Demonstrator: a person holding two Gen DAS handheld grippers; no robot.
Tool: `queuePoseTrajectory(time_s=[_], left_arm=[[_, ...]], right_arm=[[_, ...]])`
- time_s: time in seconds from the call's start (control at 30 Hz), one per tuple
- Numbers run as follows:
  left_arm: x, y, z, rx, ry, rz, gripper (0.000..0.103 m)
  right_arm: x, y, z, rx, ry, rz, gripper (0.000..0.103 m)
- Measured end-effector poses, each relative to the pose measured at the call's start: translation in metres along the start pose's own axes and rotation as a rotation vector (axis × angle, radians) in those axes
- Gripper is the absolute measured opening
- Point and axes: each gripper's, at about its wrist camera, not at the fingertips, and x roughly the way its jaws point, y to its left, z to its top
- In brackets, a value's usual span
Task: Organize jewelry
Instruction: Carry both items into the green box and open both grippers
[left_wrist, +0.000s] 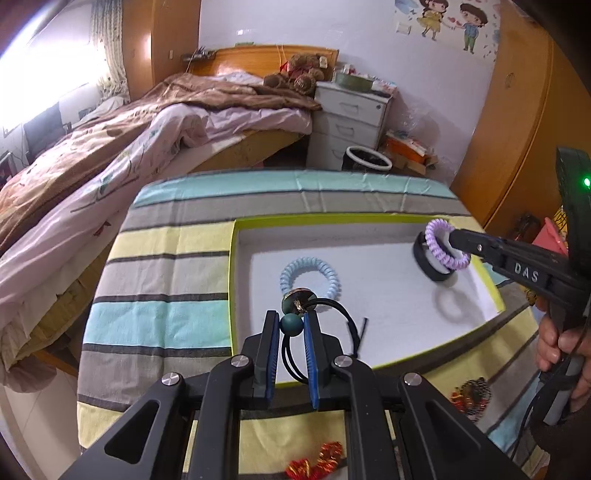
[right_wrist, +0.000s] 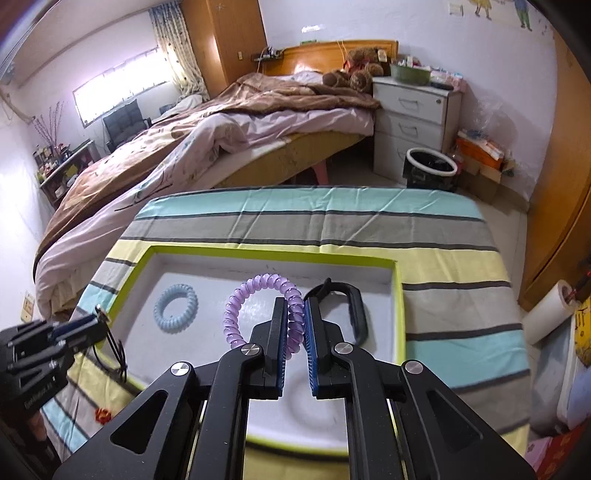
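Left gripper (left_wrist: 291, 325) clamped on a beaded black hair tie (left_wrist: 295, 321), right gripper (right_wrist: 294, 314) clamped on a purple coil tie (right_wrist: 258, 306), both over the white tray (left_wrist: 369, 288) holding a blue coil (left_wrist: 308, 277).

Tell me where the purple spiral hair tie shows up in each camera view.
Left wrist view: the purple spiral hair tie is far right, held up over the tray's right end by the right gripper.
Right wrist view: centre, clamped between that gripper's fingers, above the tray floor.
Shared landmark: the light blue spiral hair tie lying in the tray.
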Motion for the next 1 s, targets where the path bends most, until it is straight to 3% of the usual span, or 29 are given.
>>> queuePoseTrajectory(time_s=[0.4, 1.0], left_arm=[[0.034, 0.009, 0.008, 0.002, 0.057, 0.068, 0.013], [0.048, 0.012, 0.009, -0.027, 0.083, 0.043, 0.013]], right_arm=[[0.043, 0.005, 0.01, -0.034, 0.08, -0.001, 0.01], [0.062, 0.009, 0.008, -0.056, 0.124, -0.001, 0.01]])
